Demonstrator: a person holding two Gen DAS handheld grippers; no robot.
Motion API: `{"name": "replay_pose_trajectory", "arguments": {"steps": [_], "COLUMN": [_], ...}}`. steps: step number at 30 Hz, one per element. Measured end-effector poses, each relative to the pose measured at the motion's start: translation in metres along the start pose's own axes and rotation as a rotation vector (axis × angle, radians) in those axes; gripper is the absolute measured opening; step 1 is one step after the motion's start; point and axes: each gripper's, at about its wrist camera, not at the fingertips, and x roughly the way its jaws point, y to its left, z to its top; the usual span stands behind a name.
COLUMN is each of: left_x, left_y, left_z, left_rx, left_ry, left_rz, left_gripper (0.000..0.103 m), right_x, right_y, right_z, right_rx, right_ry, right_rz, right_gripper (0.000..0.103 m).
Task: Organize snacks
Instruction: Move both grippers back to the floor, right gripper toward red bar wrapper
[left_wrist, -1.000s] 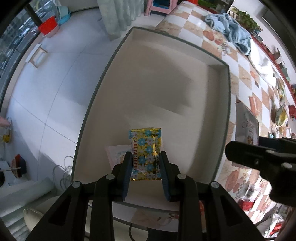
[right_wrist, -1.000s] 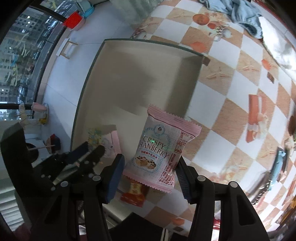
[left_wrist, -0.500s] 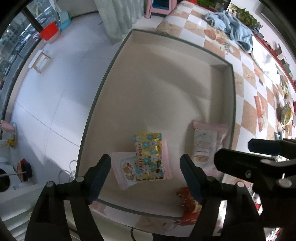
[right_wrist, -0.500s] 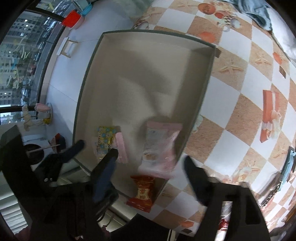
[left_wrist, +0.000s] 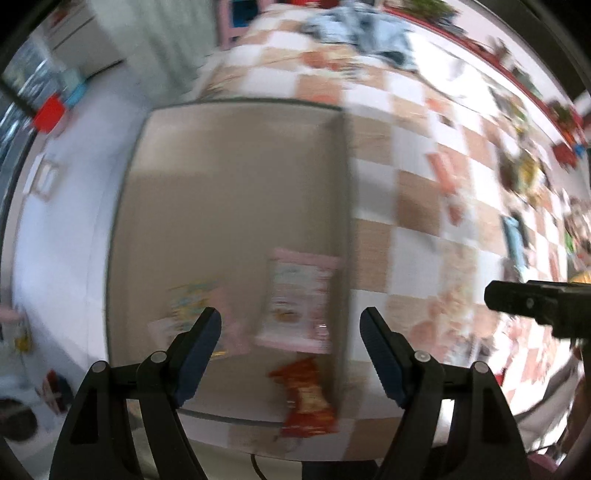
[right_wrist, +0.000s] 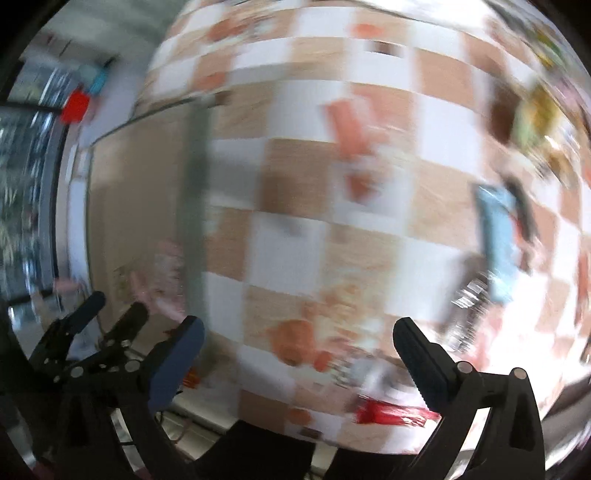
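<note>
Both the left gripper (left_wrist: 290, 328) and right gripper (right_wrist: 298, 340) were seen spread wide and empty, the right's jaws just opened, with a pink snack packet (left_wrist: 297, 301) left against the shallow beige tray's (left_wrist: 236, 177) right edge.

Ahead of our left gripper (left_wrist: 290, 328) the tray (left_wrist: 236, 192) floor lies bare across its far half, giving free passage. Near the jaws three packets crowd the tray: a pink packet (left_wrist: 295, 299) between the fingers, a flowered packet (left_wrist: 192, 299) by the left finger, and a red packet (left_wrist: 306, 398) below. The tray wall (left_wrist: 343, 229) bars the right side. Our right gripper (right_wrist: 295, 347) hangs over open checkered cloth (right_wrist: 288, 236); a blue packet (right_wrist: 495, 236) lies beyond its right finger.
</note>
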Motion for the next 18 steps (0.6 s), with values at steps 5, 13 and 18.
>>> {"name": "replay_pose_trajectory", "arguments": {"steps": [5, 13, 18], "left_x": [0.003, 0.024, 0.037], "left_y": [-0.049, -0.115, -0.139], "left_z": [-0.009, -0.027, -0.033], "left_rx": [0.125, 0.323, 0.377], "left_ry": [0.029, 0.124, 0.174], "left_rz": [-0.050, -0.064, -0.062], "left_gripper": [0.082, 0.082, 0.082], "right_x": [-0.012, 0.002, 0.013], "right_y": [-0.080, -0.171, -0.183], "right_z": [-0.025, -0.079, -0.100], "right_rx": [0.198, 0.427, 0.425], "right_ry": [-0.030, 0.047, 0.101], "right_rz": [-0.030, -0.069, -0.049], "right_gripper": [0.103, 0.103, 0.103]}}
